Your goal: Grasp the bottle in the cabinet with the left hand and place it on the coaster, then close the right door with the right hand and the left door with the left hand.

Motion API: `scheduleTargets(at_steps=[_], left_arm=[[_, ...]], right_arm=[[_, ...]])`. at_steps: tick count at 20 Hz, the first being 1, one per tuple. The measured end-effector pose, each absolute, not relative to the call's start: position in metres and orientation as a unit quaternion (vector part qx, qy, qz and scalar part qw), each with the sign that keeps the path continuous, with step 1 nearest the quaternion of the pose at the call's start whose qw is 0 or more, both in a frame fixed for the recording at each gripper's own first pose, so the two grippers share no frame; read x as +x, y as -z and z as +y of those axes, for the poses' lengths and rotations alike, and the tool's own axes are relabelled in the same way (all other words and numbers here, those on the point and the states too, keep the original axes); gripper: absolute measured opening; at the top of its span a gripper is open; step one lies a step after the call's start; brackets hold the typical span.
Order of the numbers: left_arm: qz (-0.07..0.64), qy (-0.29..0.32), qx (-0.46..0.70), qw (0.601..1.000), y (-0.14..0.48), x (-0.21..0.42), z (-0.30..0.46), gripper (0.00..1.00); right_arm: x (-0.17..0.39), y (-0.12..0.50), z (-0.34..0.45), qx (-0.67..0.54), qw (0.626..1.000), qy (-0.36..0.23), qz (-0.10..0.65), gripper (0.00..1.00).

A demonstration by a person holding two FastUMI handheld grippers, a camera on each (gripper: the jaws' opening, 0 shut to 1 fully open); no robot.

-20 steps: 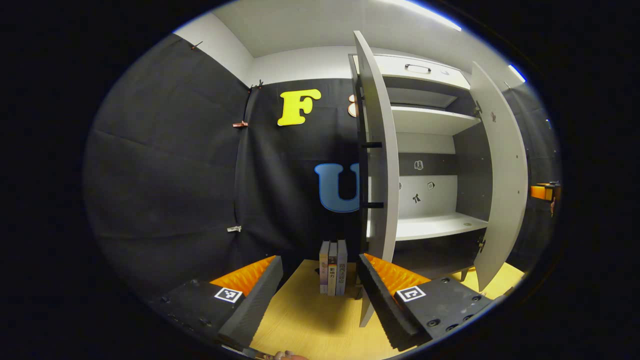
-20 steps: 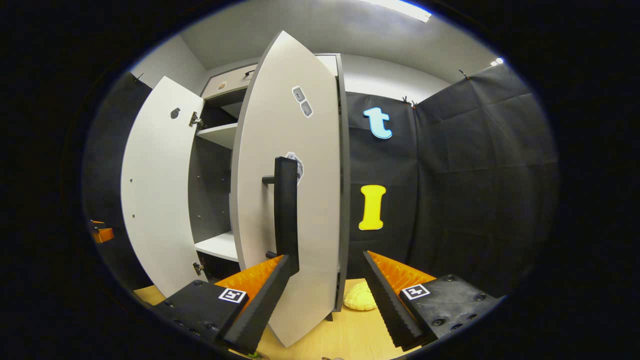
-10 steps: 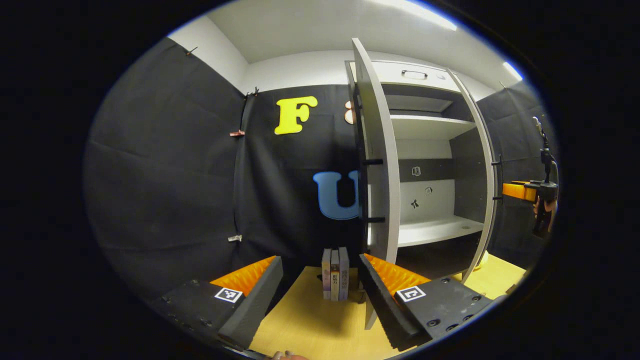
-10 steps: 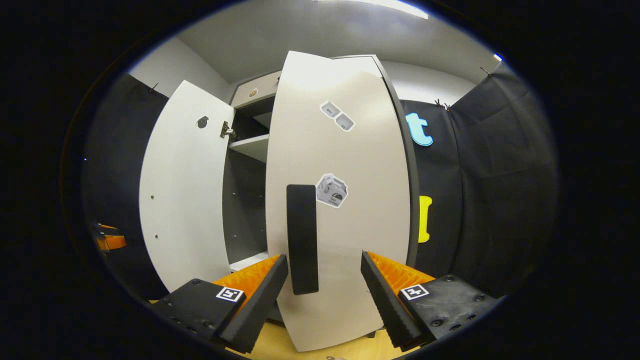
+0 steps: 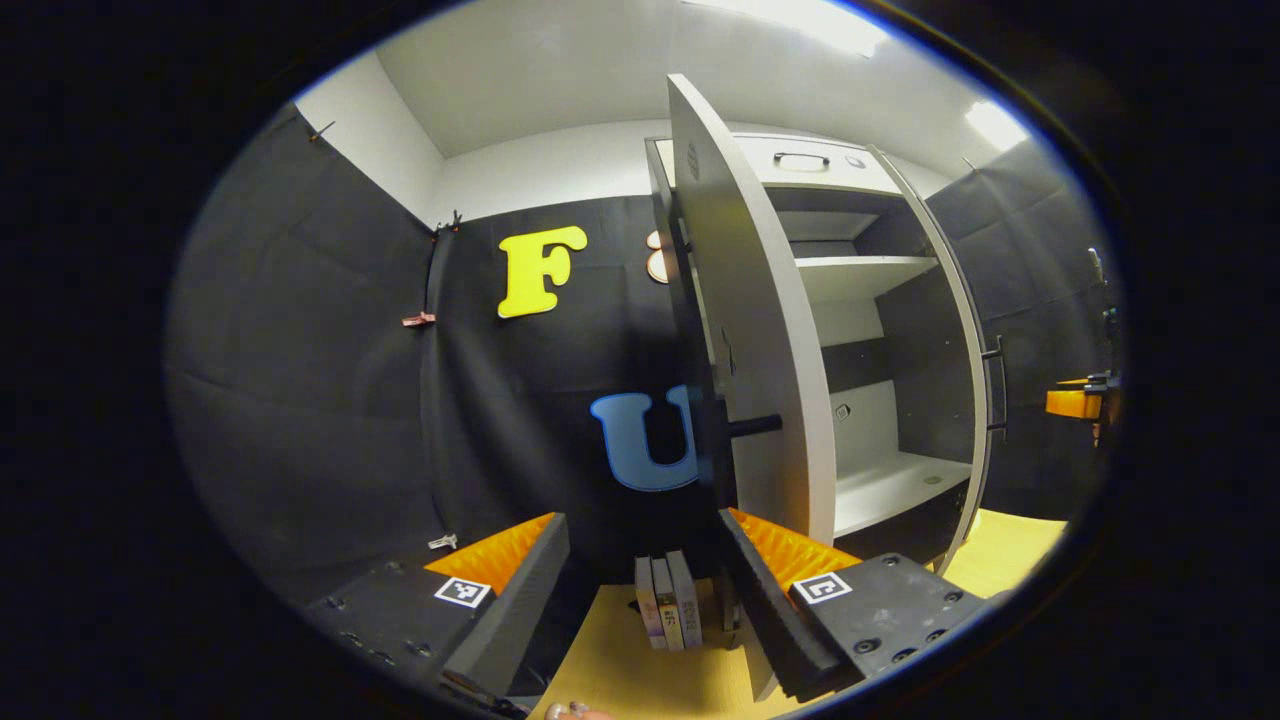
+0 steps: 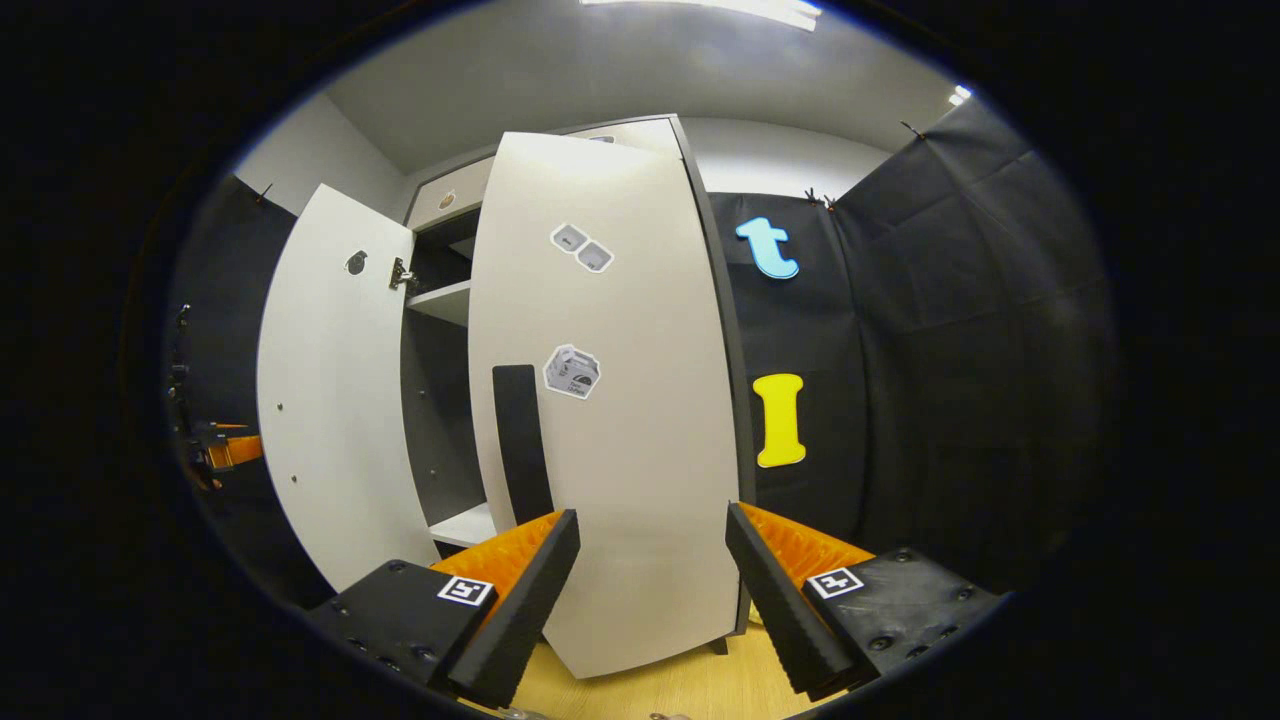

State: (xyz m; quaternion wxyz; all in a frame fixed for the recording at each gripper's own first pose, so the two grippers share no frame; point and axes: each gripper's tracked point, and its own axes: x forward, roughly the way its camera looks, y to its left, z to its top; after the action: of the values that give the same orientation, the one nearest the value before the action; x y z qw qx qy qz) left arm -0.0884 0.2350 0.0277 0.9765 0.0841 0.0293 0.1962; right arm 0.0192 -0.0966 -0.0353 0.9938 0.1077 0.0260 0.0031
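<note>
Both views close, facing cabinet.

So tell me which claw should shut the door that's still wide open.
Left. The left claw is open right beside the left door, whose edge sits by its fingers. The right claw faces the nearly shut right door.

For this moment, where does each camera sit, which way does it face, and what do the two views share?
Left gripper view: rides the left gripper, open, facing the left door edge-on, with books below.
Right gripper view: rides the right gripper, open, facing the outer face of the right door and its handle.
Shared: the cabinet, both doors, and the wooden tabletop.
</note>
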Motion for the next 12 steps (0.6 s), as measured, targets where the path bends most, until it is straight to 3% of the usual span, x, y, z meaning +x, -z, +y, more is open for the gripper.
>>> scheduleTargets(at_steps=[5, 12], left_arm=[[0.018, -0.176, 0.061, 0.982, -0.026, -0.083, 0.235, 0.92], [0.018, -0.155, 0.055, 0.986, -0.026, -0.080, 0.226, 0.90]], right_arm=[[0.003, 0.039, -0.112, 0.093, 0.995, 0.028, 0.036, 0.98], [0.001, 0.041, -0.100, 0.085, 0.995, 0.020, 0.045, 0.98]])
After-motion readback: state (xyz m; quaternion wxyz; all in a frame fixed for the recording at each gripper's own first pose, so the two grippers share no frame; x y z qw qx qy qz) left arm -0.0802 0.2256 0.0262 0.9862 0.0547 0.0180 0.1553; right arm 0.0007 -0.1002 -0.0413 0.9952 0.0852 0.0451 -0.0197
